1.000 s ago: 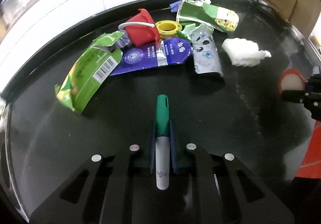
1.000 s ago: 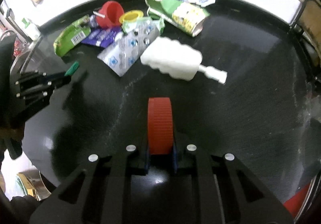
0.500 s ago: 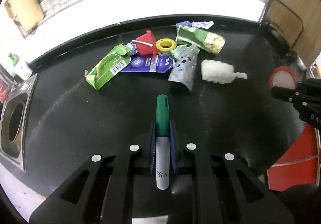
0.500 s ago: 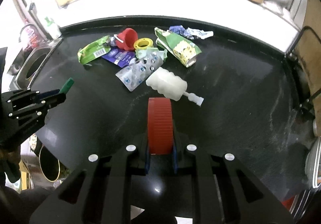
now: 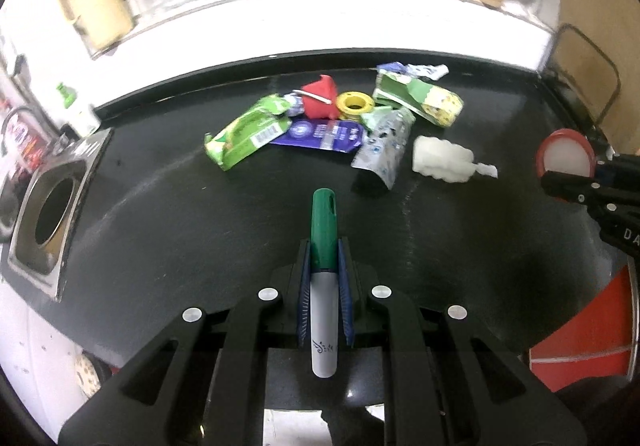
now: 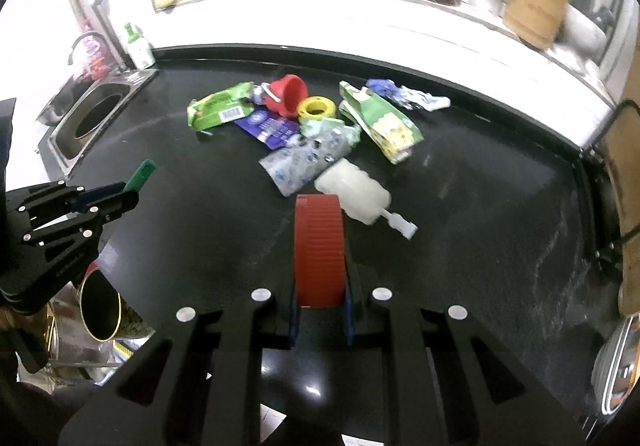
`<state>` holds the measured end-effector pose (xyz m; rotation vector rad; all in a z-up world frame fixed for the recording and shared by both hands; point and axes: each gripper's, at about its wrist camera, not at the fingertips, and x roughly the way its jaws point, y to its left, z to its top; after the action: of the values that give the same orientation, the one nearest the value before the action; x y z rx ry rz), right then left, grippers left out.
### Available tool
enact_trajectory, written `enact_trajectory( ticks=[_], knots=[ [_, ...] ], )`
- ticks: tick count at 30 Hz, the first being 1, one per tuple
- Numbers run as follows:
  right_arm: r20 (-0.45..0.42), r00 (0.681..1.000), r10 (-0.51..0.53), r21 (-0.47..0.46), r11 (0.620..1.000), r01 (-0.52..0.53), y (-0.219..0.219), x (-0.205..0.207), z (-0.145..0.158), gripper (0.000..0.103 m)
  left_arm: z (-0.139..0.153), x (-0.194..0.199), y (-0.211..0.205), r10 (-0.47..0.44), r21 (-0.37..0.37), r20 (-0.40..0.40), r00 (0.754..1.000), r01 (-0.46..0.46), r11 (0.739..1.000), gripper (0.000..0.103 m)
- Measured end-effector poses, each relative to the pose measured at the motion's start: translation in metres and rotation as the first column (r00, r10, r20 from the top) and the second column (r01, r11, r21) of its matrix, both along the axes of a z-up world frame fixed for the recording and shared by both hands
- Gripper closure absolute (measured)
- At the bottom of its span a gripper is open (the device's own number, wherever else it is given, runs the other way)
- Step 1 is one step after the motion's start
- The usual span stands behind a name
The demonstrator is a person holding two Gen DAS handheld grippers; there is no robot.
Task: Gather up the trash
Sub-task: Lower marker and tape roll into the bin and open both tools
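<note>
At the left edge of the black worktop (image 5: 160,230) I see a square steel-framed round opening (image 5: 52,218) set into the surface. My left gripper (image 5: 324,246) is clenched on a marker (image 5: 323,286) with a green cap; the blue pads press both sides of the barrel, and the cap points toward the far edge. In the right wrist view the same gripper (image 6: 120,198) appears at the left side, above the worktop's near-left edge, with the green cap protruding from it.

The remaining trash lies in a cluster near the far edge, around the middle of the worktop. From the left: a green wrapper (image 5: 244,130) with a barcode; a purple pouch (image 5: 320,132) just beside it, its left end under the wrapper; a red cup (image 5: 320,102) tipped on its side behind the pouch; a yellow tape ring (image 5: 354,104) touching the cup; a silver blister-pattern packet (image 5: 382,146); a green-and-yellow carton (image 5: 420,98), flattened; a crumpled blue-and-white scrap (image 5: 416,70) behind the carton; a white ribbed squeeze bottle (image 5: 440,160) lying on its side, nozzle toward the right edge.

My right gripper (image 6: 320,246) is clenched on a red ribbed lid (image 6: 319,250), held on edge between the blue pads. In the left wrist view this lid (image 5: 566,158) shows its white inner face above the right edge of the worktop.
</note>
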<state>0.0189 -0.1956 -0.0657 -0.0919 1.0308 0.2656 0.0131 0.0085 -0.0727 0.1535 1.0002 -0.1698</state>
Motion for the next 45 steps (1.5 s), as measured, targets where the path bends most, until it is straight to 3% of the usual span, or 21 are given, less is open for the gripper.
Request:
enact_trajectory(
  ticks=[8,10,13,15,17,24,27,30,32,38,43,45],
  knots=[
    [0.038,0.978,0.207,0.019,0.978,-0.208,0.083,0.005,0.019,0.086,0.017,-0.028,0.073,0.199,0.005,0.035,0.979,-0.2,0.98,0.09],
    [0.038,0.957,0.286,0.027,0.957,-0.287,0.117,0.004,0.021,0.086,0.018,-0.04,0.096,0.257,0.001,0.032,0.966,-0.258,0.966,0.09],
    [0.036,0.909,0.416,0.041,0.908,-0.417,0.177,-0.004,0.022,0.086,0.015,-0.067,0.141,0.376,0.017,0.032,0.926,-0.377,0.926,0.09],
    [0.029,0.865,0.501,0.055,0.863,-0.502,0.218,-0.013,0.019,0.086,0.011,-0.088,0.172,0.459,0.024,0.029,0.888,-0.46,0.888,0.09],
    [0.012,0.802,0.597,0.073,0.799,-0.596,0.268,-0.026,0.013,0.086,0.003,-0.109,0.2,0.533,0.026,0.012,0.846,-0.533,0.846,0.09],
    [-0.07,0.561,0.825,0.168,0.564,-0.808,0.419,-0.084,-0.028,0.086,-0.048,-0.198,0.304,0.775,-0.005,-0.054,0.63,-0.776,0.631,0.09],
    [-0.11,0.474,0.874,0.201,0.486,-0.85,0.474,-0.109,-0.06,0.086,-0.083,-0.23,0.341,0.829,-0.027,-0.085,0.553,-0.833,0.553,0.09],
    [-0.169,0.415,0.894,0.227,0.445,-0.866,0.522,-0.126,-0.098,0.086,-0.125,-0.251,0.37,0.856,-0.032,-0.112,0.505,-0.863,0.504,0.09],
    [-0.217,0.388,0.896,0.239,0.435,-0.868,0.552,-0.135,-0.127,0.086,-0.158,-0.261,0.387,0.863,-0.049,-0.124,0.49,-0.872,0.487,0.09],
    [-0.313,0.352,0.882,0.229,0.429,-0.873,0.622,-0.147,-0.198,0.086,-0.238,-0.273,0.432,0.869,-0.077,-0.201,0.452,-0.892,0.446,0.09],
    [-0.352,0.335,0.874,0.203,0.42,-0.884,0.653,-0.149,-0.237,0.086,-0.271,-0.277,0.454,0.866,-0.093,-0.22,0.449,-0.893,0.439,0.09],
    [-0.351,0.332,0.875,0.194,0.415,-0.889,0.663,-0.15,-0.247,0.085,-0.281,-0.279,0.462,0.872,-0.105,-0.224,0.436,-0.9,0.424,0.089]
  ],
)
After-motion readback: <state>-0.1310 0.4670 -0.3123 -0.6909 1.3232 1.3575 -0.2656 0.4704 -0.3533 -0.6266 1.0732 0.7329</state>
